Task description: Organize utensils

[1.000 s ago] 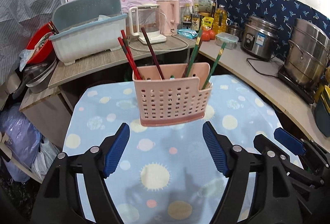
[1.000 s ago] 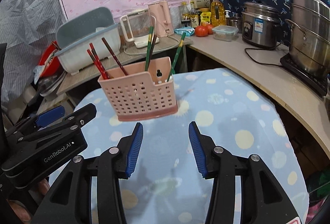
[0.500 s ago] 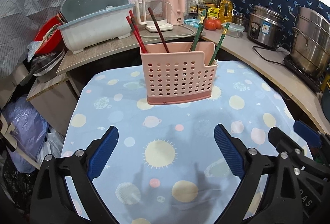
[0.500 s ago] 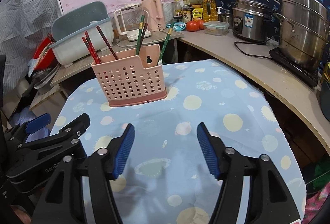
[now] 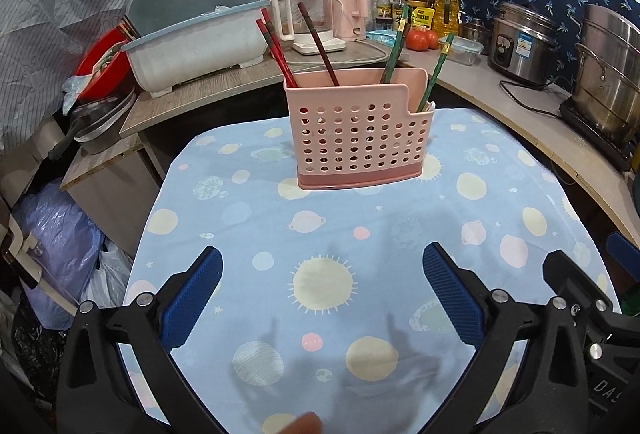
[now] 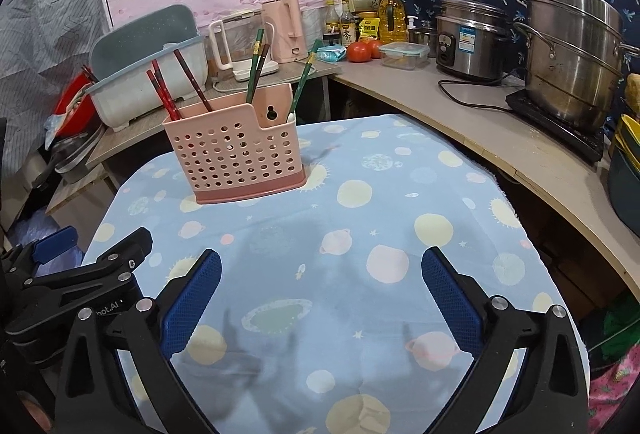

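A pink perforated utensil holder (image 5: 360, 138) (image 6: 236, 158) stands upright on the far half of the blue planet-print tablecloth (image 5: 320, 234). Red chopsticks (image 5: 276, 50) and a dark brown one (image 5: 318, 42) lean in its left part, and green chopsticks (image 5: 396, 46) stand in its right part. My left gripper (image 5: 322, 262) hovers over the near cloth, well short of the holder. Its jaws are opening, with nothing between them. My right gripper (image 6: 322, 258) is beside it on the right, jaws also opening and empty. In the right wrist view the left gripper's body (image 6: 80, 274) shows at lower left.
Behind the table runs a curved counter (image 6: 500, 138) with a rice cooker (image 6: 468, 38), a tall steel pot (image 6: 572, 54), tomatoes, bottles and kettles. A grey-blue dish rack (image 5: 196, 38) sits on a low shelf at back left. Plastic bags (image 5: 60, 234) lie on the floor at left.
Both grippers have drawn back from the holder and sunk a little, and both pairs of jaws have spread much wider. The holder stays put on the cloth.
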`<action>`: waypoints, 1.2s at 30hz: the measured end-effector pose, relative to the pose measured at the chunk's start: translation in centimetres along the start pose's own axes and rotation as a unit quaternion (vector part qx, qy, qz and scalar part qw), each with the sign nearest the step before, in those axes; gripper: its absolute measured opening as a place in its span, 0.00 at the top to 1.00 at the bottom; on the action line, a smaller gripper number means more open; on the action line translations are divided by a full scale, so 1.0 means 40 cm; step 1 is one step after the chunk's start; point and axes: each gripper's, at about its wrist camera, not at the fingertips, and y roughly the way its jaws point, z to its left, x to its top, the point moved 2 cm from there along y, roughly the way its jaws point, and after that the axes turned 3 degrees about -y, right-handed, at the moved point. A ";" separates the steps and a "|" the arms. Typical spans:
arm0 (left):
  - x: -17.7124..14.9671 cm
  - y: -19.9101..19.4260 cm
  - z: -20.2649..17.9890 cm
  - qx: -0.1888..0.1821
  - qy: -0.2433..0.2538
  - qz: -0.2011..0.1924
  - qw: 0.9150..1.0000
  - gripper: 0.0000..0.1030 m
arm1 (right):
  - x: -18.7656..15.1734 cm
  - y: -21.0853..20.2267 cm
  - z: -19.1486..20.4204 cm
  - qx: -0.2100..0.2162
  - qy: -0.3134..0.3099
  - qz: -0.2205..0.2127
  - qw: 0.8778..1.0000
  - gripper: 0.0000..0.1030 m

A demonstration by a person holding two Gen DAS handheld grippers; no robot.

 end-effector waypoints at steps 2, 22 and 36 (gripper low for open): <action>-0.001 0.000 0.001 0.001 0.001 0.000 1.000 0.07 | -0.002 0.000 0.001 -0.002 -0.002 0.000 1.000 0.06; -0.006 0.000 0.003 0.016 0.008 0.002 1.000 0.07 | -0.013 0.006 0.013 -0.012 -0.009 0.008 1.000 0.06; -0.007 0.004 0.000 0.020 0.010 0.004 1.000 0.07 | -0.017 0.006 0.016 -0.016 -0.009 0.009 1.000 0.06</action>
